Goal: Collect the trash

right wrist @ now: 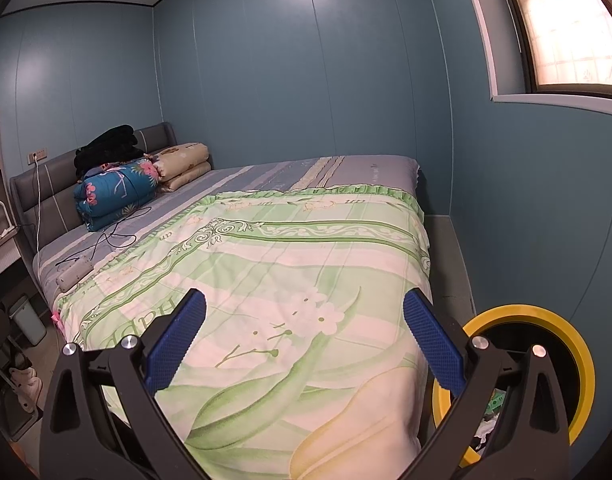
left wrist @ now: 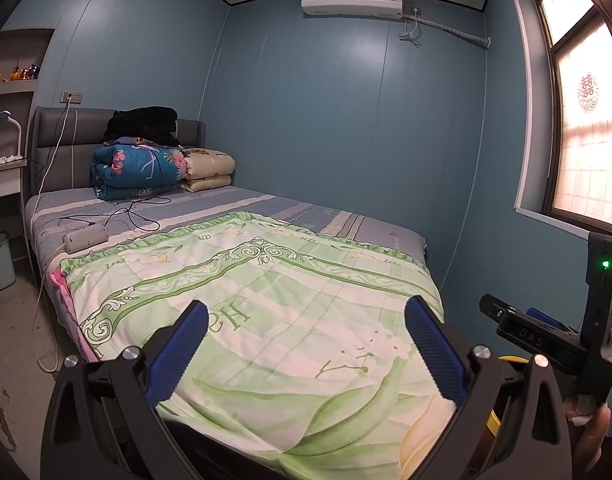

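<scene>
Hovering tongs (left wrist: 306,336), spread, over quilt edge (left wrist: 266,432)

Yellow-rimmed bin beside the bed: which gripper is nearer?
Right. The right gripper hangs just beside the yellow-rimmed bin; the left gripper sits farther left, with the bin mostly hidden behind it.

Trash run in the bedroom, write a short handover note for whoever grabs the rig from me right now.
Left hand-held gripper: open, holds nothing, over the foot of the bed.
Right hand-held gripper: open, holds nothing, also over the foot of the bed.
Yellow-rimmed bin: on the floor at the bed's right corner, with some scraps already inside.
Small pale bin: on the floor at the bed's left side.
Green floral quilt: no trash visible on it. A power strip and cables lie further up the bed; not trash.
Done: cannot tell beyond the scraps in the bin.
Left: look for trash on the floor and shelves.
</scene>
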Tool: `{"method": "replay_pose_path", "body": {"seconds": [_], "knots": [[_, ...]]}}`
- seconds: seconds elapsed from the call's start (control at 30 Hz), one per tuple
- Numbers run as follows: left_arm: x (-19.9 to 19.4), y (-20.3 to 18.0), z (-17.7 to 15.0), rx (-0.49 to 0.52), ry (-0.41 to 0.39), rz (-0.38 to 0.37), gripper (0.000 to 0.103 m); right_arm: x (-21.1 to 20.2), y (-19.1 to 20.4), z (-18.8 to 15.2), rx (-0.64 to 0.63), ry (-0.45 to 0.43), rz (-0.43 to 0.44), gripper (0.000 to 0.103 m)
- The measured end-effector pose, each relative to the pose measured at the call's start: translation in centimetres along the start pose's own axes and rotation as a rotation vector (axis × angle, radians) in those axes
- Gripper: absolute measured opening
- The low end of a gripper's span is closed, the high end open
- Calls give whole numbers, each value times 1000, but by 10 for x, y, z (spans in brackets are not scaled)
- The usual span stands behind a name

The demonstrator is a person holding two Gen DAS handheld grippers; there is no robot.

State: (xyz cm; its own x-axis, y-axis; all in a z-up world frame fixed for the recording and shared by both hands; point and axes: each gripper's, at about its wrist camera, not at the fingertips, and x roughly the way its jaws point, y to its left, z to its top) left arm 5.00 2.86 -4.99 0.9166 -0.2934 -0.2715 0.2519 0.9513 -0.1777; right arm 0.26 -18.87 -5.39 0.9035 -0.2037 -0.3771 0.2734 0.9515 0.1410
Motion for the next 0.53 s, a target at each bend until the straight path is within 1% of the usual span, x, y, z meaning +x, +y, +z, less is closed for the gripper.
{"method": "replay_pose_path", "body": {"seconds": [0.53], "knots": [[2, -3, -1, 4, 8, -3, 95, 6, -3, -3, 11, 17, -1, 95]]}}
